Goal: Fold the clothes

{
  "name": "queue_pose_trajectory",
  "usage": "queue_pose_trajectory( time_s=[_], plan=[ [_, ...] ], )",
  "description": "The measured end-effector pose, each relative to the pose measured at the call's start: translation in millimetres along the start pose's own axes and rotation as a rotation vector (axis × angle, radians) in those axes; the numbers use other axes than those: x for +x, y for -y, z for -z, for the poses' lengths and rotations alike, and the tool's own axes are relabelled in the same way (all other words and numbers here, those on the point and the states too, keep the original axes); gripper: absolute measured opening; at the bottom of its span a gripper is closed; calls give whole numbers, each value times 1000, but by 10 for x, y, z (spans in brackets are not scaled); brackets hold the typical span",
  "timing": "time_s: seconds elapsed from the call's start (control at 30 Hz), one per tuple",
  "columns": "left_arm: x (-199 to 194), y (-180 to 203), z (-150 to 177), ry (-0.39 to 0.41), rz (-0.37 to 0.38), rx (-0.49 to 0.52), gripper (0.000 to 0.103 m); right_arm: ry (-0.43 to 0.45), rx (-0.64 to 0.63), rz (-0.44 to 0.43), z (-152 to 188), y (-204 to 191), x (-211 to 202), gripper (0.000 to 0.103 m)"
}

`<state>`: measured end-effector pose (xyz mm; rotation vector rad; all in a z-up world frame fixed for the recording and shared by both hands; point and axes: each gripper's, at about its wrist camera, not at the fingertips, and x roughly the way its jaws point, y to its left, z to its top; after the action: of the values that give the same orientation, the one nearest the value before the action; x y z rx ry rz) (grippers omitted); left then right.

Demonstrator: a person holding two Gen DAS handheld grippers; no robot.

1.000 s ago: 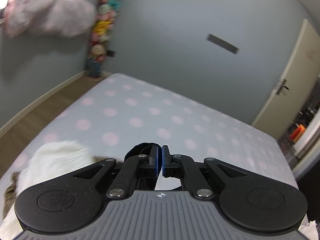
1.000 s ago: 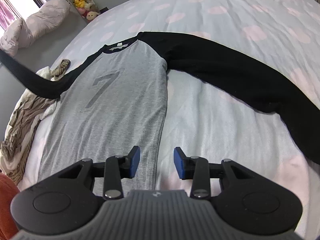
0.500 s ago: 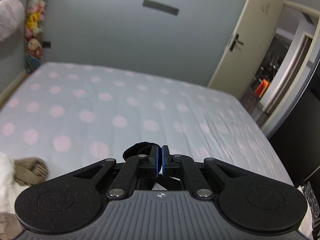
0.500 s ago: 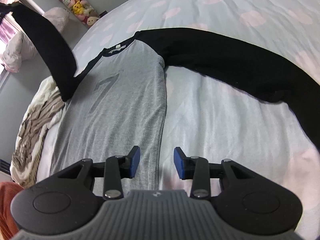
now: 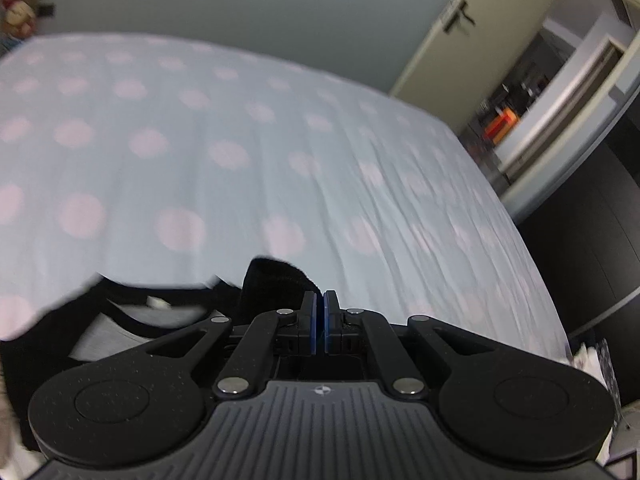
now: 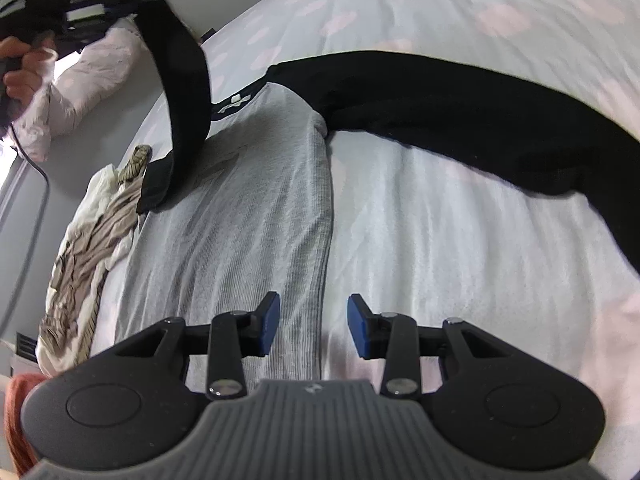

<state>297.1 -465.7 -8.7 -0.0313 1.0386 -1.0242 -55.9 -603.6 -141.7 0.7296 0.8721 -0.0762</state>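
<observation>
**Ana:** Swinging inward since a second ago, the left sleeve (image 6: 188, 80) is now arching up over the shirt's chest instead of trailing out past the clothes pile, and the left wrist view is now looking across the bed toward the open door (image 5: 472, 32).

**Ben:** Starting big, then: what is lying where?

**Ana:** The polka-dot bed sheet (image 6: 460, 240) is filling both views. The raglan shirt (image 6: 248, 220) is lying flat on it, grey body lengthwise, collar at the far end. Its right sleeve (image 6: 460, 116) is stretching out black across the sheet to the right.

**Ben:** And the left edge?

**Ana:** A crumpled pile of clothes (image 6: 84, 248) is sitting just beside the shirt's left side.

**Ben:** The claws?

**Ana:** The left gripper (image 5: 320, 316) is pinching the black cuff of the left sleeve, pads pressed together on it, raised above the bed. The right gripper (image 6: 313, 324) is hanging spread apart, gripping nothing, over the shirt's right edge near the hem.
</observation>
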Motion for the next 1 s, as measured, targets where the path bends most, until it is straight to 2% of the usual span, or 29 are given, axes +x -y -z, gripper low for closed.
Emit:
queue_pose_trajectory(
  time_s=[0.13,0.3,0.5,0.6,0.73,0.87,1.0],
  plan=[
    [510,147,205,-87,30,5,2,6,14,-15,8,33,5,41],
    [1022,153,376,-175,23,-1,2,7,27,-30,0,74,33,41],
    [1247,139,517,-259,86,-14,4,-2,74,-51,-29,182,90,41],
    [1155,152,517,-252,85,0,17,-2,84,-55,-29,199,99,41],
    [842,12,543,-212,63,-14,18,14,95,-46,-26,205,76,41],
    [420,-168,682,-166,-42,20,18,39,144,-30,-28,271,39,41],
    [-8,-398,925,-137,-134,20,18,110,224,-1,-5,354,-82,40]
  ],
)
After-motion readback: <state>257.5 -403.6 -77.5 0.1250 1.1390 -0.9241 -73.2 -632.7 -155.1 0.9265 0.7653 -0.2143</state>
